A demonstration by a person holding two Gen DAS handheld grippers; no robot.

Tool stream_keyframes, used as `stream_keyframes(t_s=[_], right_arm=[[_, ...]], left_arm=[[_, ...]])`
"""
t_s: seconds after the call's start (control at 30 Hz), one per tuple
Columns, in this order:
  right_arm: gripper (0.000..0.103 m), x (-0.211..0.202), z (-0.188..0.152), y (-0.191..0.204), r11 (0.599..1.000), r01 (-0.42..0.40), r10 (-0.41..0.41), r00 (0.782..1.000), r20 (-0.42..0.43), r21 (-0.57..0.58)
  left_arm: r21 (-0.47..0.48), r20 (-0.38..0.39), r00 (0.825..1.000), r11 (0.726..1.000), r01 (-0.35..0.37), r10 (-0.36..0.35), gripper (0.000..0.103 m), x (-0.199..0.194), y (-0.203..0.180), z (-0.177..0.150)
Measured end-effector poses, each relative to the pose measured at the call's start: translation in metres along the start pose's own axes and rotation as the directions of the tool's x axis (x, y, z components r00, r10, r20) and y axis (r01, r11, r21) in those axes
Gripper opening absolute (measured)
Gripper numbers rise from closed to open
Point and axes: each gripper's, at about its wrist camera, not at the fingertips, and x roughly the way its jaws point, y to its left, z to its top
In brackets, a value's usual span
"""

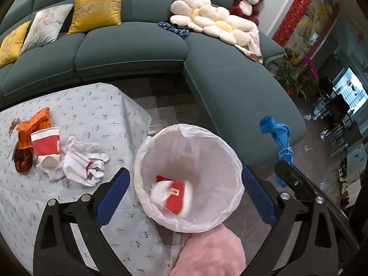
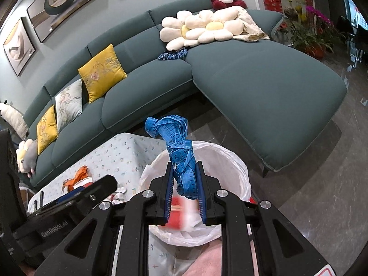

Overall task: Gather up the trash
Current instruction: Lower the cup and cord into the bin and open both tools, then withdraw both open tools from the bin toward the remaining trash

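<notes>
A bin with a white liner (image 1: 230, 161) stands beside the table, and a blurred red-and-white paper cup (image 1: 174, 195) lies inside it. My left gripper (image 1: 185, 172) hangs above the bin, open, with nothing between its blue pads (image 1: 112, 193). My right gripper (image 2: 184, 165) is shut on a crumpled blue tape measure (image 2: 181, 151), held over the bin rim (image 2: 230, 161); the tape measure (image 1: 279, 142) also shows at the right of the left wrist view. On the tablecloth (image 1: 92, 105) lie a second red-and-white cup (image 1: 46, 145), an orange wrapper (image 1: 36, 122) and white gloves (image 1: 80, 163).
A teal corner sofa (image 1: 138, 46) with yellow cushions (image 1: 96, 9), flower pillows and a plush bear runs behind the table. Pink fabric (image 1: 211, 253) sits just below the bin. Potted plants (image 2: 308, 34) and dark furniture stand at the right, on a glossy floor.
</notes>
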Motion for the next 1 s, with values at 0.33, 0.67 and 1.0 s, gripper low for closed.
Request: stream_keyframes(t_s=[0.33,0.67,1.0], right_arm=[[0.032,0.012,-0.001,0.015,1.000,0.007,-0.008,1.000,-0.014,-0.029],[0.044,0.009,-0.003,0.032,0.998,-0.001,0.000,1.000,-0.012,-0.062],[0.044,0.004,-0.010,0.058,0.992,-0.010,0.007,1.000,-0.018,-0.128]], left_arm=[[-0.084,0.002,0.999,0.996,-0.039,0.040,0.093,-0.001,0.034,-0.003],[-0.111,0.020,0.997,0.991,-0.072,0.075,0.093,-0.010,0.051,-0.008],[-0.139,0.050,0.993,0.985,-0.099,0.107,0.093,-0.027,0.069,-0.011]])
